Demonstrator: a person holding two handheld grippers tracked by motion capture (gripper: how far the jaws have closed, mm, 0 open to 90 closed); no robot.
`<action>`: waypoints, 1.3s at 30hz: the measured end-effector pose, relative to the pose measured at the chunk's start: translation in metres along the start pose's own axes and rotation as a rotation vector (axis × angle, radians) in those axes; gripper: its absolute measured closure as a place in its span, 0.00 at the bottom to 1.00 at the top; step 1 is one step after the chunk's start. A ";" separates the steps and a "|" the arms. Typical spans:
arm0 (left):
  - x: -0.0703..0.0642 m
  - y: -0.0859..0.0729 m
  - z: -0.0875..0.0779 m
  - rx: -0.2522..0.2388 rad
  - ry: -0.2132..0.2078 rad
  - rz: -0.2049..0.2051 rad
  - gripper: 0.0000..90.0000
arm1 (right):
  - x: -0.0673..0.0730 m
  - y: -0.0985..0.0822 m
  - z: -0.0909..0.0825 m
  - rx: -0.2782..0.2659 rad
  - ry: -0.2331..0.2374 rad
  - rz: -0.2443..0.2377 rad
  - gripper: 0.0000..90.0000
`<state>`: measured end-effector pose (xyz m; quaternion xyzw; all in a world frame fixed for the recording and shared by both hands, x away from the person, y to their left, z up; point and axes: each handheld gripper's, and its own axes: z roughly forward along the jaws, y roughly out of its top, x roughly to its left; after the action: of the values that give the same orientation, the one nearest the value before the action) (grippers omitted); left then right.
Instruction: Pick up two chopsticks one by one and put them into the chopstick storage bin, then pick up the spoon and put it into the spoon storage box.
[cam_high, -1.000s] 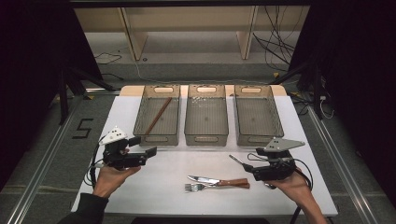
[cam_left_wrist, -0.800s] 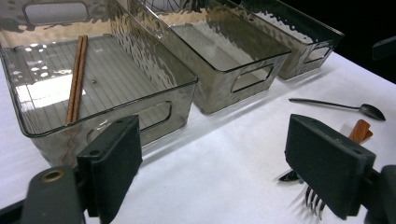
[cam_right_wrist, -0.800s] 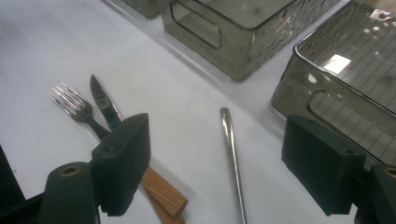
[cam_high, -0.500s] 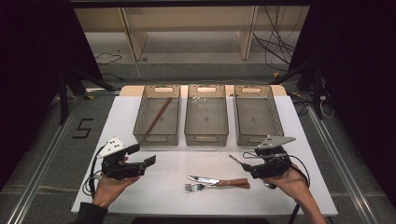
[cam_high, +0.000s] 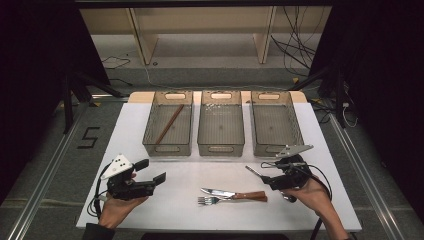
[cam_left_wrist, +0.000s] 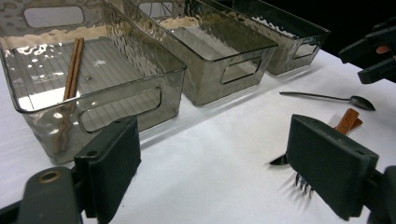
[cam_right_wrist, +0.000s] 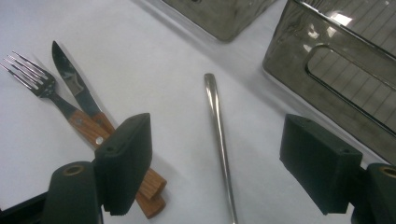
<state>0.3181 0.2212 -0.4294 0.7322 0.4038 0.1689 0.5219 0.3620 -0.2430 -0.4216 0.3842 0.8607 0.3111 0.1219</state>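
Observation:
A metal spoon (cam_right_wrist: 217, 126) lies on the white table (cam_high: 175, 210), its handle running between the open jaws of my right gripper (cam_right_wrist: 224, 163) without touching the pads. In the high view the right gripper (cam_high: 268, 176) hovers at the spoon (cam_high: 254, 172), right of centre. A wood-handled knife (cam_high: 235, 193) and fork (cam_high: 210, 200) lie side by side near the front edge. My left gripper (cam_high: 151, 171) stands open and empty at the front left. From the left gripper (cam_left_wrist: 222, 163) I see the fork tines (cam_left_wrist: 301, 184) ahead. Brown chopsticks (cam_high: 169, 123) rest in the left bin (cam_high: 150, 135).
Three clear grey bins stand in a row across the table's far half: left, middle (cam_high: 220, 145) and right (cam_high: 260, 135). The middle and right ones look empty. The person's hands come in from the near edge. Dark floor and a shelf lie beyond the table.
The left hand has drawn its gripper back toward the near edge of the table and lower. The right gripper has barely shifted over the spoon.

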 end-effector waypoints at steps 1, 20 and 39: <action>0.000 -0.001 0.000 0.000 0.000 -0.001 0.19 | 0.000 0.000 0.001 0.006 -0.001 0.004 0.29; -0.005 -0.010 0.003 0.024 -0.002 0.012 0.18 | -0.010 0.007 0.023 0.221 0.026 -0.013 0.46; -0.006 -0.015 0.004 0.020 -0.009 0.019 0.18 | -0.014 0.008 0.050 0.410 -0.010 -0.030 0.76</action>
<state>0.3106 0.2163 -0.4438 0.7418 0.3963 0.1666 0.5146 0.3989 -0.2274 -0.4557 0.3894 0.9110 0.1258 0.0500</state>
